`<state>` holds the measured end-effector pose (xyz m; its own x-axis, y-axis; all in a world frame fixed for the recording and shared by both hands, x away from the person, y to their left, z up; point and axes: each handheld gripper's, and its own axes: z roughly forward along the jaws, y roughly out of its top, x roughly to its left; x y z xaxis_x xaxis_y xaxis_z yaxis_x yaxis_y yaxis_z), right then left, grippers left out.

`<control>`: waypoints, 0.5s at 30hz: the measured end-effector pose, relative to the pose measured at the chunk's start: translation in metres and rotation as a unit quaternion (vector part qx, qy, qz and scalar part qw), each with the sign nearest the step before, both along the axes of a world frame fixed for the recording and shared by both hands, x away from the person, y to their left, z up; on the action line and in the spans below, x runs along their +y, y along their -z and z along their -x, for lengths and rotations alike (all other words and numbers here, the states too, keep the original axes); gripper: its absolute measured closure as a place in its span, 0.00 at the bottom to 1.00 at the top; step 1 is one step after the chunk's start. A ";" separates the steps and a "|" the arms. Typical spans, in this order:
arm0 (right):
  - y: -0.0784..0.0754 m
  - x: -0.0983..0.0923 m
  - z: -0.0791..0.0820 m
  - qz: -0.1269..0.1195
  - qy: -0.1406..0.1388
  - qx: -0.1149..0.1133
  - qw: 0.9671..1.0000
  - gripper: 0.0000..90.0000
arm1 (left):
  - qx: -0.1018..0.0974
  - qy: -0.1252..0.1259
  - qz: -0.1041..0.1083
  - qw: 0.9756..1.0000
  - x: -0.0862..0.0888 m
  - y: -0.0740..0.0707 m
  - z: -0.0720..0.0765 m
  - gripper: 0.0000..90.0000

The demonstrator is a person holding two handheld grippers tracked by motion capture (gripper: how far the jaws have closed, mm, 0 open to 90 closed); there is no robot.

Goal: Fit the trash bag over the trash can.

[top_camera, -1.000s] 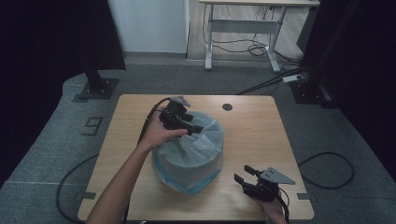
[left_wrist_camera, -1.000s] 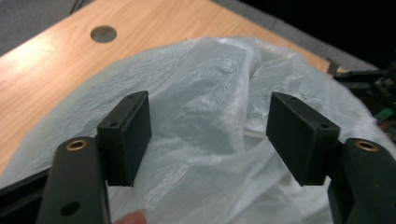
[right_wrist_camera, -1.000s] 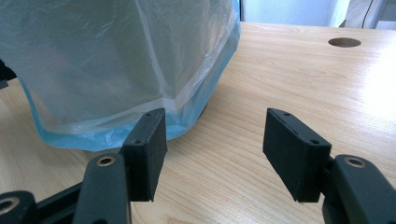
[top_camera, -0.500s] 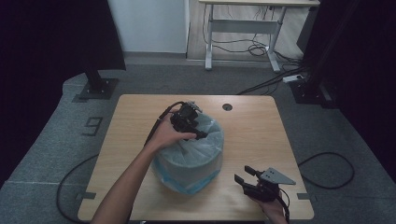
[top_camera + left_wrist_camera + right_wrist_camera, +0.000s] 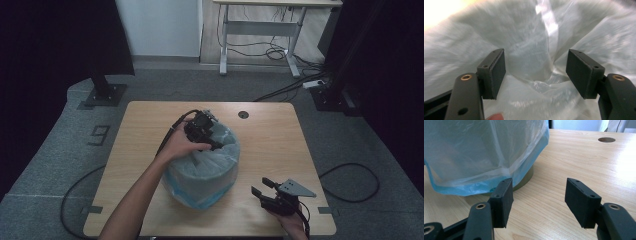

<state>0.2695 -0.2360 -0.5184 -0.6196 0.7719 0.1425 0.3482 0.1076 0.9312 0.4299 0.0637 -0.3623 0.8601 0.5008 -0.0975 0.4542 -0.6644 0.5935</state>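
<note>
Hand-held gripper point(image 5: 536, 75) inside a clear plastic bag point(image 5: 529, 45)

Its two black jaws stand wide apart with nothing between them, crumpled translucent film all around; a fingertip point(image 5: 495, 116) shows at the bottom edge.

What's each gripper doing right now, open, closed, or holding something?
Left gripper: open, jaws down inside the bin liner, gripping nothing.
Right gripper: open, empty, low over the table.

Your left gripper point(image 5: 204, 131) sits over the open mouth of the bag-lined bin point(image 5: 202, 172), jaws apart with loose plastic film on every side. The bin blocks the middle of the worktop point(image 5: 280, 135). Your right gripper point(image 5: 272, 195) has bare wood ahead of its open jaws, and the far right stretch offers room to pass.
</note>
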 end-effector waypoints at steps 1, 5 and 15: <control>0.000 0.000 0.000 -0.002 0.001 0.000 1.000 0.43 | -0.005 0.000 0.013 1.000 0.003 -0.005 0.003 0.35; 0.001 -0.001 -0.001 -0.001 0.004 0.002 1.000 0.43 | -0.019 0.004 0.044 0.999 0.016 -0.020 0.014 0.35; 0.001 0.002 -0.003 0.001 0.009 0.009 1.000 0.43 | -0.003 0.042 0.020 0.999 0.026 -0.016 0.032 0.32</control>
